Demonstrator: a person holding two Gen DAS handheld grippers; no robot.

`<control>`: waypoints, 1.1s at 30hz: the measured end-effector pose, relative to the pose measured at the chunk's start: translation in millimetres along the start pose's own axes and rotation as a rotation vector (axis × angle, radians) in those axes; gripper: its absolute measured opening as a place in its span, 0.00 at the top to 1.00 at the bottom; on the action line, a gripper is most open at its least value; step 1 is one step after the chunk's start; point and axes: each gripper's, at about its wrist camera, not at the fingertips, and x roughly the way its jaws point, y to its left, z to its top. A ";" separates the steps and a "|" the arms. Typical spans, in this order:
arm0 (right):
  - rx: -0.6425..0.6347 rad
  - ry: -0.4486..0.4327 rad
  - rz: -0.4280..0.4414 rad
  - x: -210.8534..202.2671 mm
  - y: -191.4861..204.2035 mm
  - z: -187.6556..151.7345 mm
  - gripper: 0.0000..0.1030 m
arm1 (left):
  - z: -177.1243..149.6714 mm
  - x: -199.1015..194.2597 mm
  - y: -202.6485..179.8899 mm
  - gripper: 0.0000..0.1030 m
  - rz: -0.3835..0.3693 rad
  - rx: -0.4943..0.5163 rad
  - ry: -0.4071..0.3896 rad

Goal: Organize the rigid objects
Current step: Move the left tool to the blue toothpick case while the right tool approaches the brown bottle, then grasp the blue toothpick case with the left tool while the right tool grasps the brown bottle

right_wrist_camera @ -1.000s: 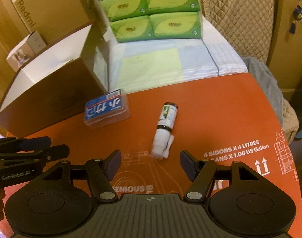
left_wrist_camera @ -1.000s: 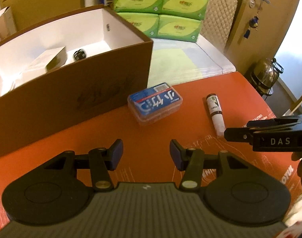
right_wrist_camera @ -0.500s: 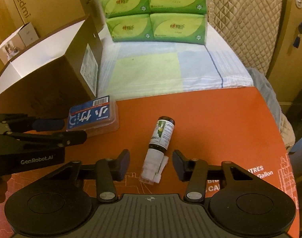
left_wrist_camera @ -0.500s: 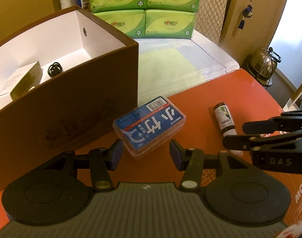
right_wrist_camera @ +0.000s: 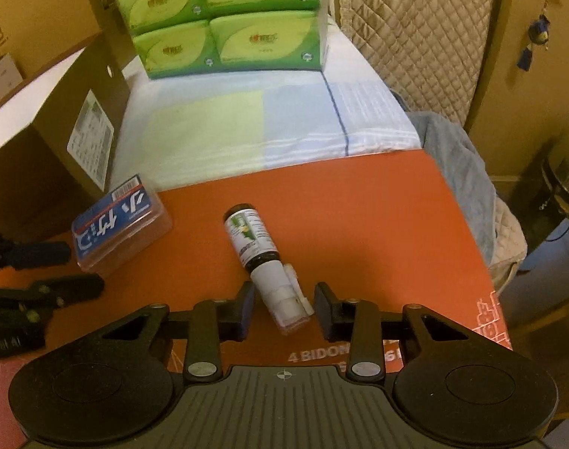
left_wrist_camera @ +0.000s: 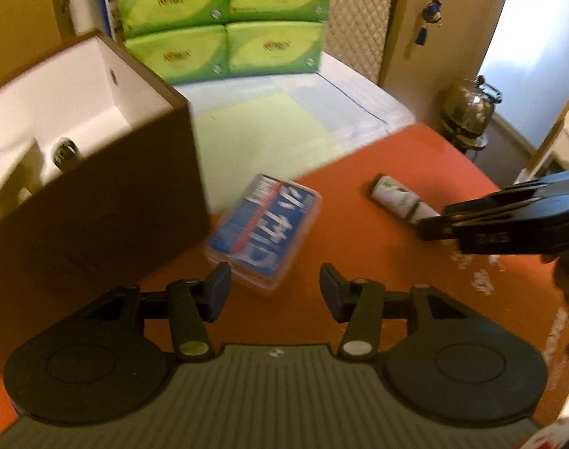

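A clear plastic case with a blue label [left_wrist_camera: 264,224] lies on the orange table, its near end between the fingers of my open left gripper [left_wrist_camera: 275,290]; it also shows in the right wrist view [right_wrist_camera: 116,230]. A small dark bottle with a white cap [right_wrist_camera: 264,258] lies on the table, its cap end between the fingers of my open right gripper [right_wrist_camera: 284,310], not clamped. In the left wrist view the bottle [left_wrist_camera: 394,196] sits by the right gripper's fingertips [left_wrist_camera: 434,226]. The open brown box [left_wrist_camera: 97,172] stands at the left.
The box holds a small carton [left_wrist_camera: 11,187] and a dark round object [left_wrist_camera: 64,151]. Green tissue packs [right_wrist_camera: 228,18] are stacked on a cloth-covered surface [right_wrist_camera: 247,131] behind the table. A metal kettle [left_wrist_camera: 467,112] sits beyond the table's right edge.
Both grippers have moved forward. The blue-labelled case now reaches between the left fingers and the bottle's cap lies between the right fingers. Both stay open.
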 end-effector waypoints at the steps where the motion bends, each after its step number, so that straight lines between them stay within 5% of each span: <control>1: -0.006 -0.004 0.007 -1.5 -1.9 1.0 0.68 | 2.2 -0.1 0.7 0.46 0.015 0.023 -0.010; 11: -0.060 -0.005 0.024 1.3 9.5 0.1 0.60 | 16.5 27.7 -2.4 0.43 0.023 0.126 0.000; 17: -0.052 -0.013 0.013 -1.5 6.2 -1.9 0.60 | 15.7 32.4 -11.3 0.48 -0.047 0.078 0.052; 33: -0.155 -0.044 -0.009 17.0 21.4 10.2 0.61 | 32.1 46.9 -19.4 0.49 0.015 0.053 0.060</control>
